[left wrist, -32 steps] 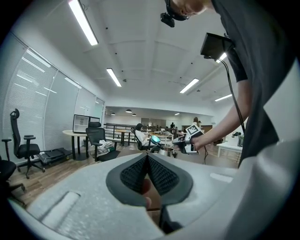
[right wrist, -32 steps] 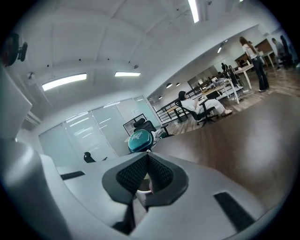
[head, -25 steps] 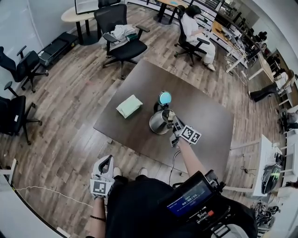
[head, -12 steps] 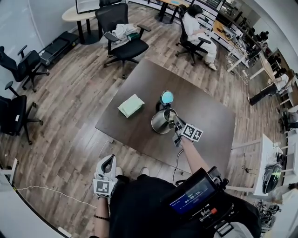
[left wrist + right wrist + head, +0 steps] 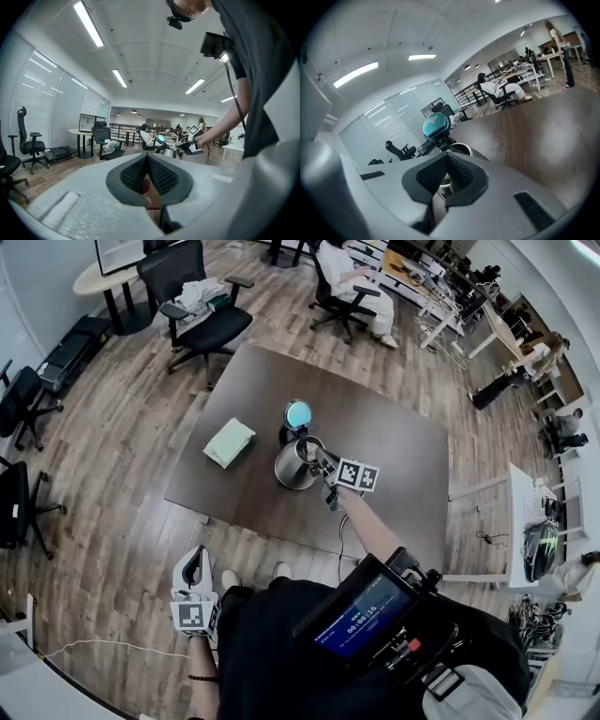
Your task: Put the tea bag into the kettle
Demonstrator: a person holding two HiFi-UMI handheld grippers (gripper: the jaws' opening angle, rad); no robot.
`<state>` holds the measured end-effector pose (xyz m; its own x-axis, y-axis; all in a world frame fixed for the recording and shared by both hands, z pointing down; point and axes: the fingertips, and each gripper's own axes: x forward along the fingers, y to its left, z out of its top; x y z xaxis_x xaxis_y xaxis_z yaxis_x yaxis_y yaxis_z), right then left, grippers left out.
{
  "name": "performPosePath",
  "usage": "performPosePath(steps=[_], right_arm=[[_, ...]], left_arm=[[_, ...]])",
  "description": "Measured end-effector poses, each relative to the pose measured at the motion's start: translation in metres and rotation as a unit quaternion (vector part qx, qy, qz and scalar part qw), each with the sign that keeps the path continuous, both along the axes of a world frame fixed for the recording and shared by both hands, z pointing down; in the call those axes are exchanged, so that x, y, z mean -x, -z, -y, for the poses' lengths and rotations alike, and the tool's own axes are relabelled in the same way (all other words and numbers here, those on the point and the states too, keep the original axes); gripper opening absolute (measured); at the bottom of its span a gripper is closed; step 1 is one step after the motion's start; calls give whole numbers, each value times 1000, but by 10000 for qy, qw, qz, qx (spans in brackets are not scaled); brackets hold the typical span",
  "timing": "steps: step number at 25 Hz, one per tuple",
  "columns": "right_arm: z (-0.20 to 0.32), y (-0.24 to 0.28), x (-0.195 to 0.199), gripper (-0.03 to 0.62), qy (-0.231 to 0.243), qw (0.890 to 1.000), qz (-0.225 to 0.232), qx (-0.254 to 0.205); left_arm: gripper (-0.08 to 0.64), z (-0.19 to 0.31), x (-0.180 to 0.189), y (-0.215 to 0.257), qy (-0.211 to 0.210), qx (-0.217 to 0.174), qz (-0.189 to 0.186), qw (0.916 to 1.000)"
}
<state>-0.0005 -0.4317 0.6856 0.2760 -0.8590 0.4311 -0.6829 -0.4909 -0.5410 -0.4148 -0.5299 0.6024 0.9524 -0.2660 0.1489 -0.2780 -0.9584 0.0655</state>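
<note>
Two grippers: both have their jaws closed; only the right one is at work over the table (image 5: pixel 394 456).
Left gripper (image 5: pixel 194 563): hangs low beside the person's leg, off the table and well apart from everything on it. In its own view the pads (image 5: pixel 157 174) meet at the tip with nothing between them.
Green pack (image 5: pixel 230 442): lies flat on the table, left of the kettle and apart from it, with no gripper near.
Kettle (image 5: pixel 292 470): stands upright near the table's middle, its teal lid (image 5: pixel 298 412) swung open behind the mouth.
Right gripper (image 5: pixel 319 457): reaches out with its tips at the kettle's rim, angled down toward the opening. Its own view shows the pads (image 5: pixel 459 174) pressed together. A pale bit shows in the gap behind them, and I cannot tell whether it is the bag or the kettle's inside.
Tea bag: not clearly visible in any view, neither on the table nor inside the kettle.
Progress: the lid is open and the gripper is at the mouth, so this looks like the drop-in step. Whether the bag is already in cannot be confirmed.
</note>
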Motion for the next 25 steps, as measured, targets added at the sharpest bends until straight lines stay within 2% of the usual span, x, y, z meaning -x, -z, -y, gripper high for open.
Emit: performPosePath(steps=[12, 15, 25], right_arm=[[-3, 3, -4, 5, -155, 9998, 122, 11], [-8, 6, -5, 6, -155, 9998, 156, -28], [-4, 3, -8, 8, -85, 9997, 211, -126]], left_arm=[[-15, 3, -1, 5, -20, -15, 21, 10000], [-15, -2, 0, 6, -9, 23, 126, 9999], [-14, 0, -3, 4, -21, -53, -9, 10000]])
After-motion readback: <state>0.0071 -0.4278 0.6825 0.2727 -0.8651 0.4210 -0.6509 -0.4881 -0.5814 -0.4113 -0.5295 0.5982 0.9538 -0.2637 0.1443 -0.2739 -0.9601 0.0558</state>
